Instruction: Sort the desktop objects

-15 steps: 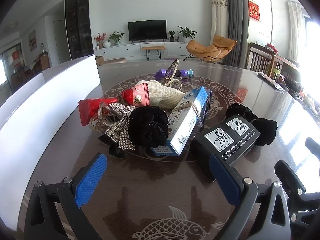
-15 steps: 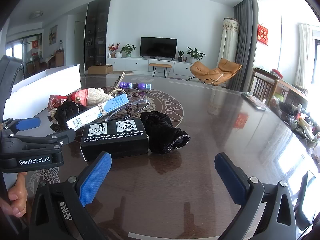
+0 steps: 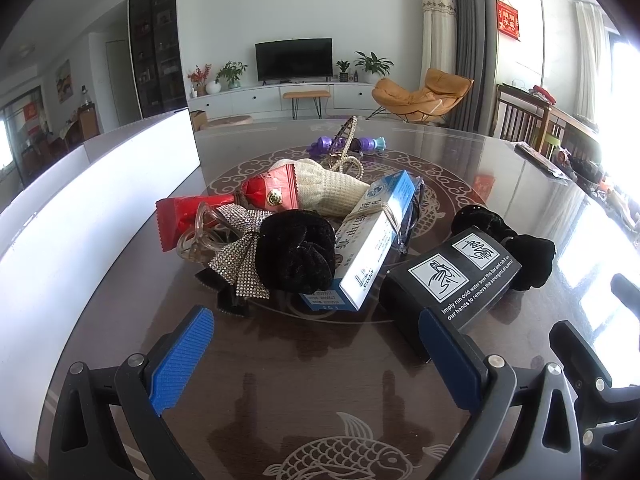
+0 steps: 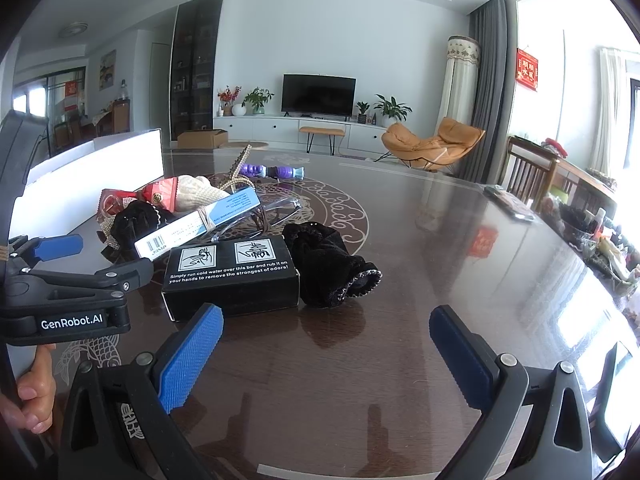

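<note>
Hovering low over the dark glossy table (image 3: 320, 392), both tools look poised to begin rather than mid-grab. The left gripper (image 3: 316, 364) has its blue pads spread wide with nothing between them, tilted down toward the heap, which suggests it is lining up a first pick. The right gripper (image 4: 326, 356) is likewise spread wide and empty over bare tabletop, probably waiting its turn.

Nearest the left tool lies the black soap-bar box (image 3: 452, 280), flat with its printed face up, just beside the right-hand pad. Touching it from behind is a black velvet scrunchie (image 3: 520, 252). Left of the box, a blue-and-white carton (image 3: 372, 244) bound with a rubber band leans across another black scrunchie (image 3: 296, 252), with a rhinestone bow (image 3: 240, 260) and clear hair claw (image 3: 200, 232) at that side. Behind these sit a red packet (image 3: 188, 216), a cream knitted pouch (image 3: 332, 192), clear glasses (image 4: 276, 208), and, farthest, a purple toy (image 3: 348, 144). A white box (image 3: 100, 208) stands at the left edge, likely where items are to go.
</note>
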The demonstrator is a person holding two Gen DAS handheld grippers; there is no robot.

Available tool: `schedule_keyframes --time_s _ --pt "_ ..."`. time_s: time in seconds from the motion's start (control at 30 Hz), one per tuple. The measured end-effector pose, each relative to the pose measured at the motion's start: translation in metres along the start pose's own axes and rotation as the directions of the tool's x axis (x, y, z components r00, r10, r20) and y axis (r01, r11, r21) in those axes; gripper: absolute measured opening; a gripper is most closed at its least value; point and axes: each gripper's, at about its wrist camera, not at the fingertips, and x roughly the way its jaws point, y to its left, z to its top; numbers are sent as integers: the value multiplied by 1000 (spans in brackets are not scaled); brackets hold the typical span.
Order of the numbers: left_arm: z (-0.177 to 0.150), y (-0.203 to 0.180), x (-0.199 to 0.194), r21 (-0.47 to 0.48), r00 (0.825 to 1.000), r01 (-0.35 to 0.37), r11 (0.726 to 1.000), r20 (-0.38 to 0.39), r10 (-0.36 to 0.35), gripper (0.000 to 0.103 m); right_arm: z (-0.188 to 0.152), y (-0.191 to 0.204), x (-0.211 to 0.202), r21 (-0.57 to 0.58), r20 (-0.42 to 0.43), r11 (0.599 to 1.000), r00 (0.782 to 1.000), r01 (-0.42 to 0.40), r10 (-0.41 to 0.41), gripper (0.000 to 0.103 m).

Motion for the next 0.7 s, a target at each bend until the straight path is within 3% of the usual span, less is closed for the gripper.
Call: schedule_keyframes --time_s 0.7 --pt "-1 0 2 -6 1000 2 1000 -6 -2 103 0 0 0 -1 0 1000 1000 -1 1 103"
